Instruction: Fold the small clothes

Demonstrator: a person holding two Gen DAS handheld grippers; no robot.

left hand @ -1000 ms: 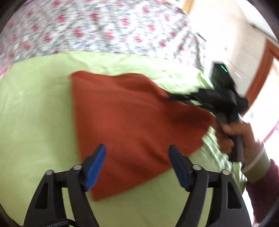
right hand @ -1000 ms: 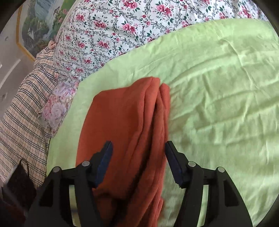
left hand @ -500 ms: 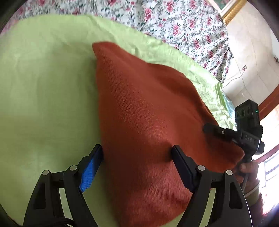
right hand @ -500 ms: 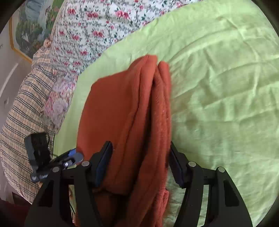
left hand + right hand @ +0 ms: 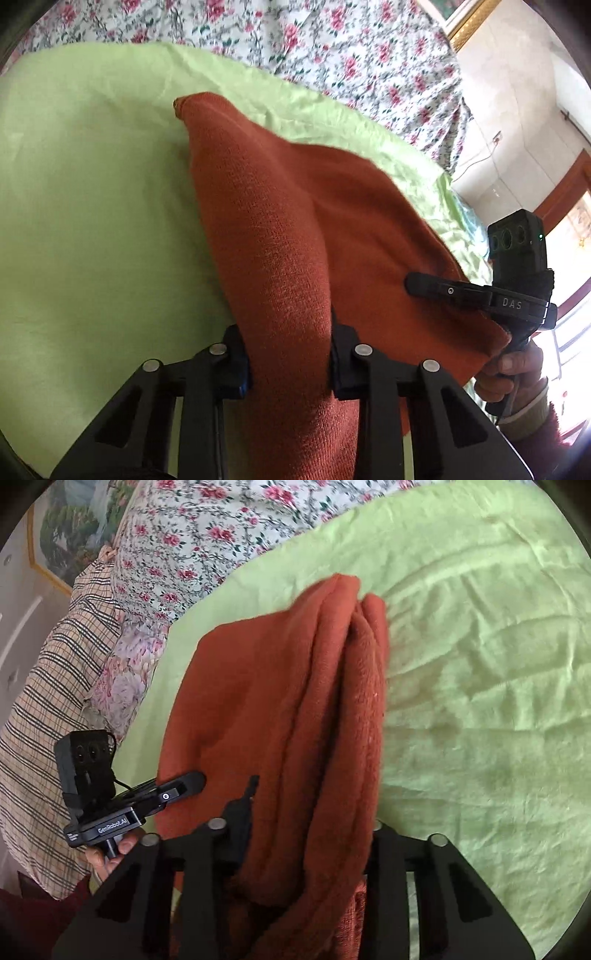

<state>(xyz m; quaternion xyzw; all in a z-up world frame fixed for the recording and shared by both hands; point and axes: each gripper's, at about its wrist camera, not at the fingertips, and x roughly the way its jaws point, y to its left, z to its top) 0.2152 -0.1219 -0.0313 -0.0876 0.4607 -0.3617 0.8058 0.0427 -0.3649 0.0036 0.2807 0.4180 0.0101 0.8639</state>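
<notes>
A rust-orange knit garment point(image 5: 332, 221) lies on a green sheet point(image 5: 92, 221). My left gripper point(image 5: 290, 360) is closing its jaws on the garment's near edge, and a raised ridge of cloth is pinched between the pads. In the right wrist view the same garment point(image 5: 240, 701) is bunched into thick folds, and my right gripper point(image 5: 306, 836) is closing its jaws with those folds squeezed between them. Each gripper shows in the other's view: the right gripper point(image 5: 417, 286) at the cloth's right corner, the left gripper point(image 5: 184, 784) at its left corner.
The green sheet point(image 5: 480, 664) spreads wide around the garment. A floral quilt point(image 5: 295, 37) lies behind it, and a plaid cushion point(image 5: 44, 701) sits at the left edge. A person's hand point(image 5: 517, 369) in a dark red sleeve holds the right gripper. Wall and door frame point(image 5: 561, 177) lie beyond.
Both pairs of jaws have narrowed from wide apart onto the garment, gathering it into a raised ridge. The left gripper moved in over the cloth's near edge.
</notes>
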